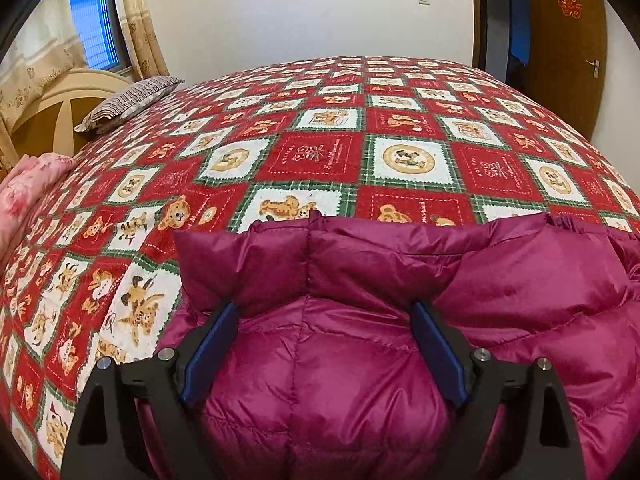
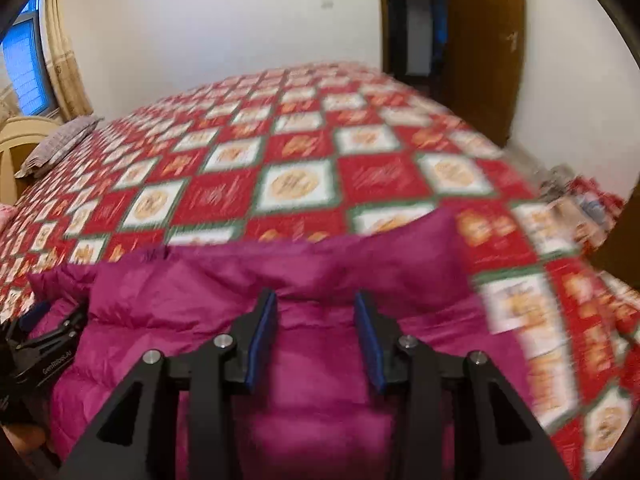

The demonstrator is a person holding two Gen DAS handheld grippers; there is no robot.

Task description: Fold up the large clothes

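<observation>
A magenta puffer jacket (image 1: 360, 320) lies folded on the near edge of a bed with a red, white and green bear-patterned bedspread (image 1: 312, 152). My left gripper (image 1: 324, 312) is open, its blue-padded fingers (image 1: 212, 356) spread over the jacket's left part, touching or just above it. In the right wrist view, which is motion-blurred, the jacket (image 2: 280, 288) fills the lower middle. My right gripper (image 2: 316, 300) is open over its right part, holding nothing. The left gripper's body shows at the left edge there (image 2: 48, 340).
A striped pillow (image 1: 128, 100) and a pink quilt (image 1: 28, 188) lie at the bed's left by a cream headboard (image 1: 52, 100). A window with curtains (image 1: 96, 20) is behind. A brown door (image 1: 568, 40) stands far right. The bedspread (image 2: 304, 152) stretches beyond the jacket.
</observation>
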